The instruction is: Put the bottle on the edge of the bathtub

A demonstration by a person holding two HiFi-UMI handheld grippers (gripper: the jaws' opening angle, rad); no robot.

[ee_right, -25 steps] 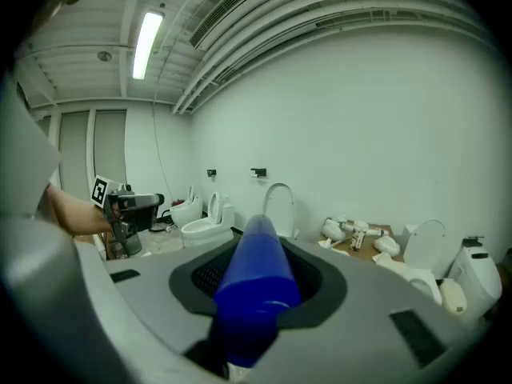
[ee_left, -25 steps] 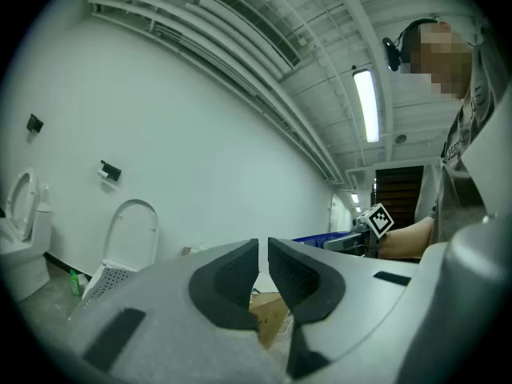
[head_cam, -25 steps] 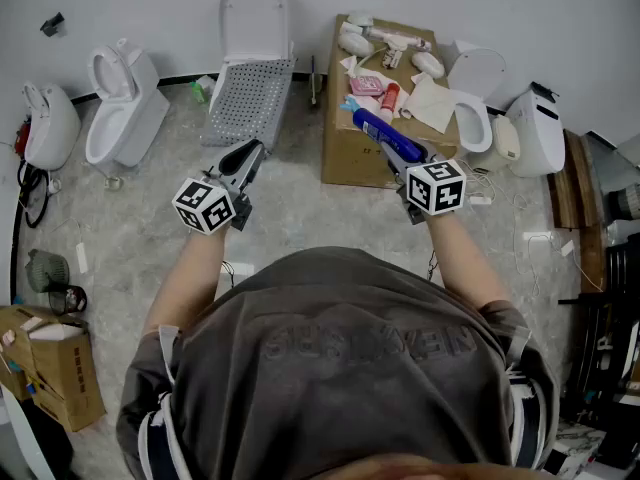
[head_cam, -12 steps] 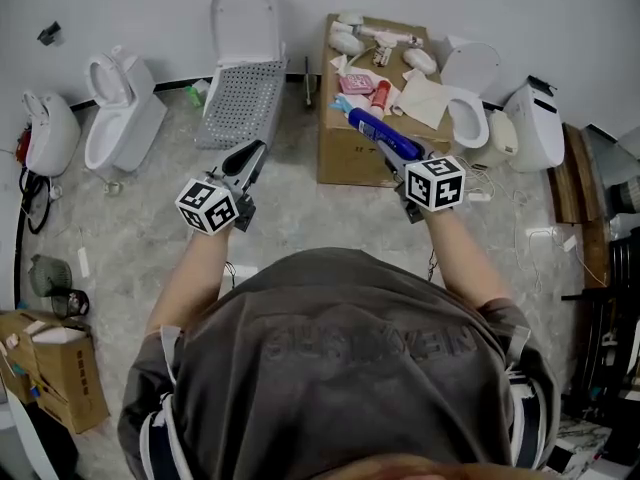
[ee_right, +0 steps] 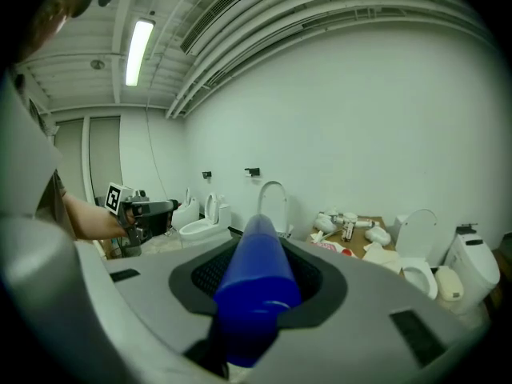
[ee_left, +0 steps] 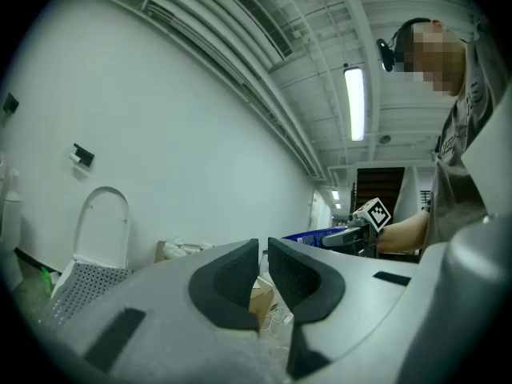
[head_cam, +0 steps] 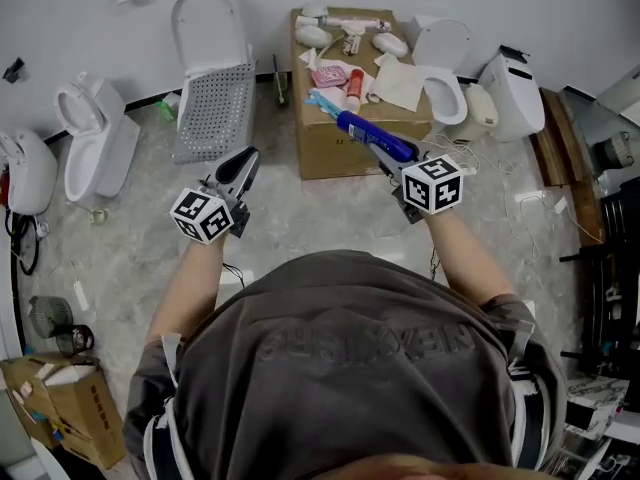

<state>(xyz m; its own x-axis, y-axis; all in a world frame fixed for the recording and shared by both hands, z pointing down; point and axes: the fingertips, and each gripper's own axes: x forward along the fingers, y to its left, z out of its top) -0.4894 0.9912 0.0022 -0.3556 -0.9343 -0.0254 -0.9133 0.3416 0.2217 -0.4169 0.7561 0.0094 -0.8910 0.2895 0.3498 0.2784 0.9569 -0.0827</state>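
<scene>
Grey floor (head_cam: 300,218), no bathtub visible. Right tongs (head_cam: 385,153) pinch blue bottle (head_cam: 368,134) at one end; left tongs (head_cam: 248,156) pressed together, empty. Risk: long overhang could lever it loose.

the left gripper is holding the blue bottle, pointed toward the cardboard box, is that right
Not quite. The blue bottle is clamped in the right gripper, not the left, as the right gripper view shows. The left gripper holds nothing. The bottle does point toward the cardboard box.
</scene>
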